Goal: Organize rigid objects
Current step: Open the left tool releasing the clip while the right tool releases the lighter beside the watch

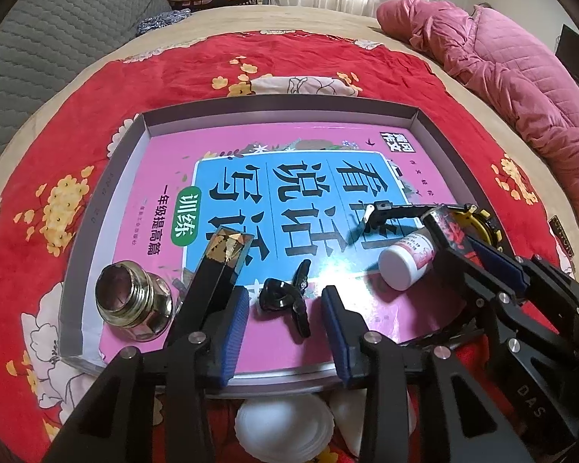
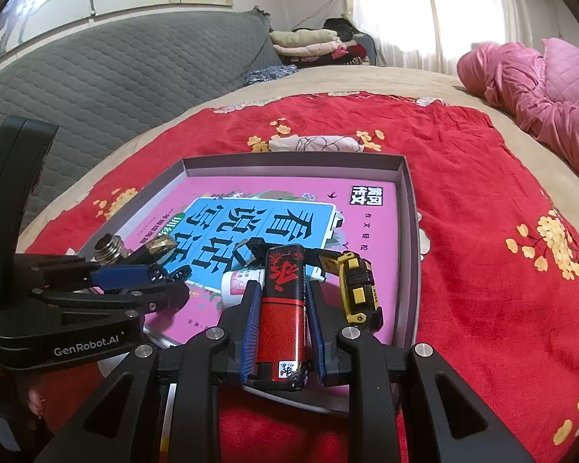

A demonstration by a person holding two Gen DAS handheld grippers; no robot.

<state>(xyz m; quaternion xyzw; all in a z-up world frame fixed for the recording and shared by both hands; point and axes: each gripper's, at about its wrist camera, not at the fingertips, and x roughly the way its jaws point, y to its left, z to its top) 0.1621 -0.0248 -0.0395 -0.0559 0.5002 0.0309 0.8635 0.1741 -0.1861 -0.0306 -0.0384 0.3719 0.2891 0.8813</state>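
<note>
Left gripper [image 1: 285, 320] jaws released, a black clip [image 1: 285, 299] lying loose between them on the pink book [image 1: 173, 177] in the tray [image 1: 281, 106]; at 3 o'clock, right gripper [image 2: 280, 310] jaws grasp a red-black can [image 2: 283, 308]

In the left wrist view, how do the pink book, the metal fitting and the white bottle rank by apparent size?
1. pink book, by far the largest.
2. metal fitting.
3. white bottle.
The fitting lies nearer the camera, so its lead over the bottle is unsure.
</note>
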